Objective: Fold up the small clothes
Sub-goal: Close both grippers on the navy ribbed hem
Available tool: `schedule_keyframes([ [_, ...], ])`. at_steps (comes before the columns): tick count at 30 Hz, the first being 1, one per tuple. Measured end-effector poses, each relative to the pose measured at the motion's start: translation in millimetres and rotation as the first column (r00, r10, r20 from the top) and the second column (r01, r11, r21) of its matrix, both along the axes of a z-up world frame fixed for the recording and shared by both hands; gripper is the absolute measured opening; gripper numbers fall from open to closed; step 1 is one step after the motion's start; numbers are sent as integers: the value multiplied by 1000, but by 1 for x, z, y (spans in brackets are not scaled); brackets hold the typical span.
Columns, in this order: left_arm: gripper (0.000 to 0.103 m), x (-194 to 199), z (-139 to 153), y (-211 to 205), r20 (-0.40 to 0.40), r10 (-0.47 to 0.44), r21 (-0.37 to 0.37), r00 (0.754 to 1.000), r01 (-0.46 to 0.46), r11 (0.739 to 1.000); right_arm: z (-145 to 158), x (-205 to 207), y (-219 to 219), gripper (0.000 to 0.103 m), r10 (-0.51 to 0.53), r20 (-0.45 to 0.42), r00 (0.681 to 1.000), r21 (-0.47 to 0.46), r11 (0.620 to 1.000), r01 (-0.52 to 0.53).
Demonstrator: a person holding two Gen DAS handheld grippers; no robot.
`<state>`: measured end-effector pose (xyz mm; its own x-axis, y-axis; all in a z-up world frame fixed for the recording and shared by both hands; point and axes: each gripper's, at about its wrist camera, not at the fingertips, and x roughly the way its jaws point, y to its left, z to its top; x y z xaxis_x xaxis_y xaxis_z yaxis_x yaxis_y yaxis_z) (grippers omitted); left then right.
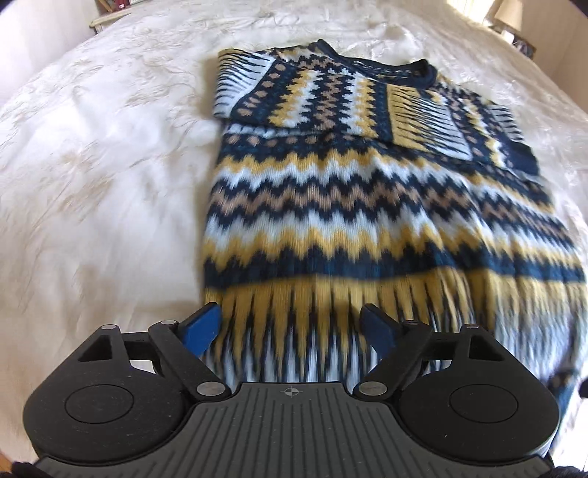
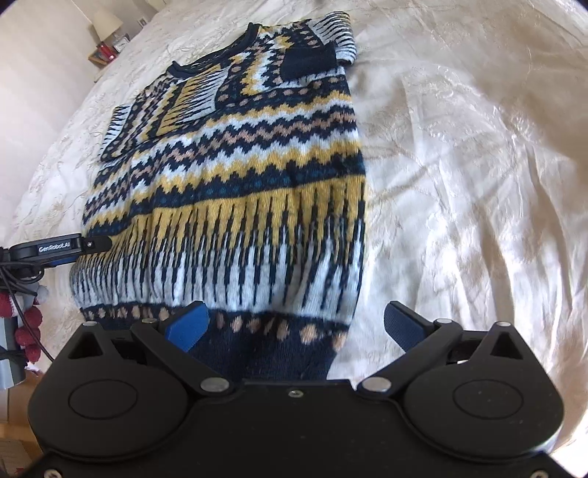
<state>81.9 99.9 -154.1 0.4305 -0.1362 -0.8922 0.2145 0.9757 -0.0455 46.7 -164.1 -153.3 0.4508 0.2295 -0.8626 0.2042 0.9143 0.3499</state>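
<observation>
A knitted sweater (image 1: 349,206) with navy, yellow, white and tan zigzag bands lies flat on a cream bedspread (image 1: 92,184), collar far, hem near. Both sleeves are folded in across the chest. My left gripper (image 1: 290,327) is open, its blue fingers straddling the hem's left part, just above it. In the right wrist view the sweater (image 2: 235,191) fills the middle. My right gripper (image 2: 294,327) is open over the navy hem's right corner. The left gripper (image 2: 62,248) shows at the sweater's left edge in the right wrist view.
The bedspread (image 2: 459,184) spreads wide on both sides of the sweater. A bedside table with a lamp (image 2: 106,25) stands beyond the bed's far corner. Red and white soft items and a cable (image 2: 25,316) hang at the bed's near left edge.
</observation>
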Motion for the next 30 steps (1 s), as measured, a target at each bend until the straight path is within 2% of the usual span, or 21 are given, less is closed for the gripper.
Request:
schedule_keyframes([
  [5, 74, -44, -4, 13, -39, -22, 21, 999, 23, 1000, -10, -18, 3, 102, 46, -2, 999, 33, 998, -46],
  [8, 73, -64, -12, 21, -70, -4, 29, 998, 6, 1000, -14, -24, 5, 102, 64, -2, 998, 50, 997, -64],
  [13, 73, -83, -16, 31, -70, 14, 27, 997, -12, 1000, -20, -30, 12, 102, 100, -1, 995, 54, 994, -100],
  [22, 73, -71, -21, 23, -45, -26, 0, 999, 26, 1000, -26, -28, 18, 102, 117, 1, 993, 63, 991, -116],
  [30, 73, -65, -35, 3, -84, -91, 21, 992, 93, 995, -37, -20, 22, 102, 108, -19, 994, 55, 993, -106],
])
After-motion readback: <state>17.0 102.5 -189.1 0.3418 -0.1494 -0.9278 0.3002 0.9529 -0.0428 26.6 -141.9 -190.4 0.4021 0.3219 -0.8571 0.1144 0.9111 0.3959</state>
